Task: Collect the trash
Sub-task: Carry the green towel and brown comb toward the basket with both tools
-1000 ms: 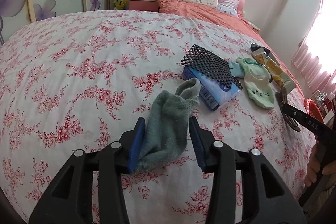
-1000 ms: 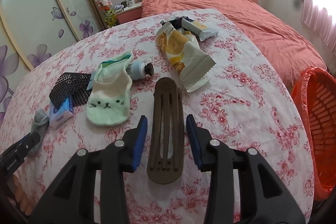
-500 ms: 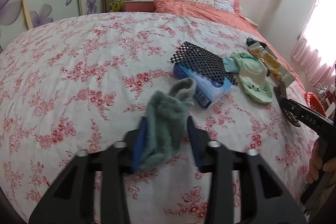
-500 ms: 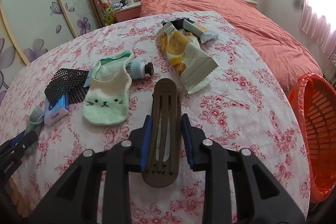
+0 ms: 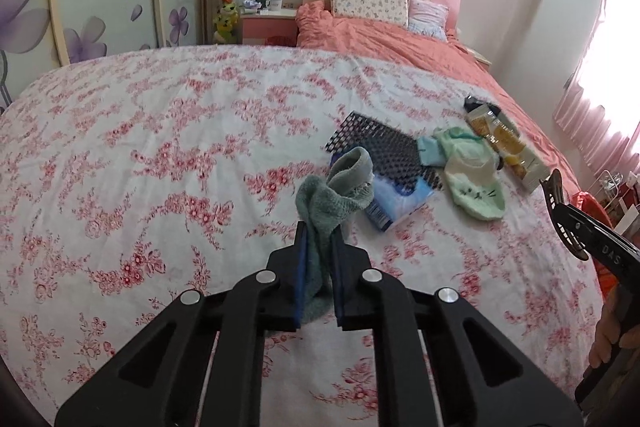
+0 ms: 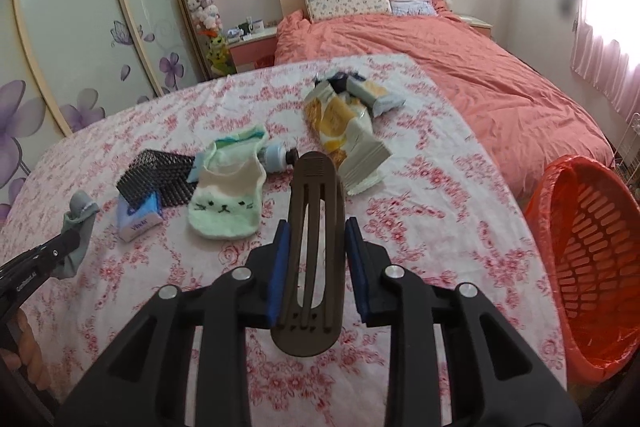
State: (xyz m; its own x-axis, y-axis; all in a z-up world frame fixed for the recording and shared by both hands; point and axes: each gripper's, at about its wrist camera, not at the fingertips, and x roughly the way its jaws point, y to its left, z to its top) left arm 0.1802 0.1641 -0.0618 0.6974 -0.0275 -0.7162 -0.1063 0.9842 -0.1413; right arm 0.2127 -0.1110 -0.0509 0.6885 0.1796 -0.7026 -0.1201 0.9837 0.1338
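Between our left gripper (image 5: pixel 319 255) pads: grey sock (image 5: pixel 328 203), now clamped tight, bunched up.
Our right gripper (image 6: pixel 314 259) grips brown insole (image 6: pixel 316 227), lifted off floral sheet (image 6: pixel 420 211) since before.

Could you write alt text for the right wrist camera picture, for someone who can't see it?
A hand-held gripper clamps a long brown slotted hair clip above a floral bedspread. Beyond it lie a pale green cat-face sock, snack wrappers and a tissue pack; an orange basket stands at the right.
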